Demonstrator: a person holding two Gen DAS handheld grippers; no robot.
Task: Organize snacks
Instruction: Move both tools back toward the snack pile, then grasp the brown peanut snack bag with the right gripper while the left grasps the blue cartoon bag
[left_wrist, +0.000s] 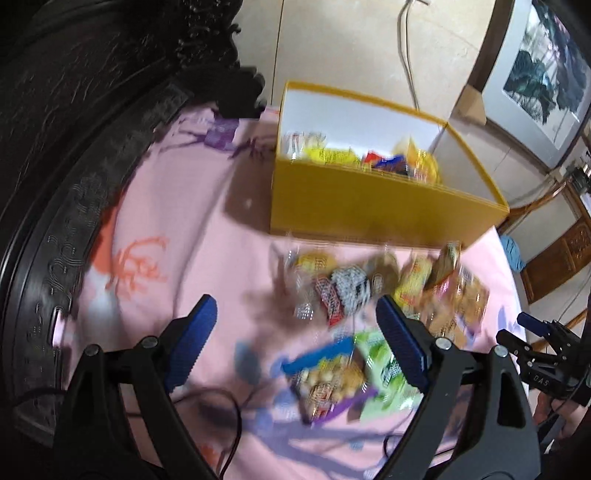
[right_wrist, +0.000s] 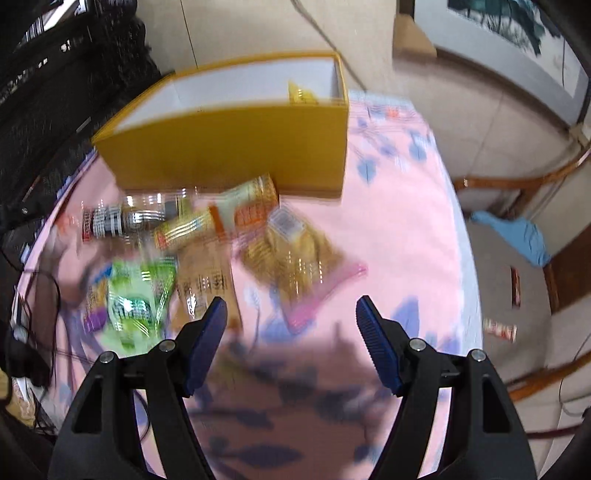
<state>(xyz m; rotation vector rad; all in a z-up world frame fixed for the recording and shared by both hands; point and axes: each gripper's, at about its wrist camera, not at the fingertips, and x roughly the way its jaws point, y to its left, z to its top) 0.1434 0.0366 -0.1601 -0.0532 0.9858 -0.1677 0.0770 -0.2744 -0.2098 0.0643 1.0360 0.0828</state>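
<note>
A yellow box (left_wrist: 373, 206) with white inner walls stands on the pink floral cloth (left_wrist: 177, 236) and holds several snack packs. In front of it lies a blurred heap of loose snacks (left_wrist: 369, 288), among them a green pack (left_wrist: 380, 369) and a blue-edged pack (left_wrist: 325, 376). My left gripper (left_wrist: 295, 332) hangs open above the heap, nothing between its blue pads. In the right wrist view the box (right_wrist: 236, 147) sits behind the snacks, with a green pack (right_wrist: 136, 299) and a golden-brown pack (right_wrist: 295, 262). My right gripper (right_wrist: 290, 328) is open and empty above the cloth (right_wrist: 399, 229).
A dark carved furniture edge (left_wrist: 74, 184) borders the table on the left. The right gripper's body (left_wrist: 546, 343) shows at the left view's right edge. Thin black cables (left_wrist: 229, 417) lie on the cloth. Beyond the table's right edge are floor, a blue cloth (right_wrist: 517, 236) and wooden chair frames (right_wrist: 517, 181).
</note>
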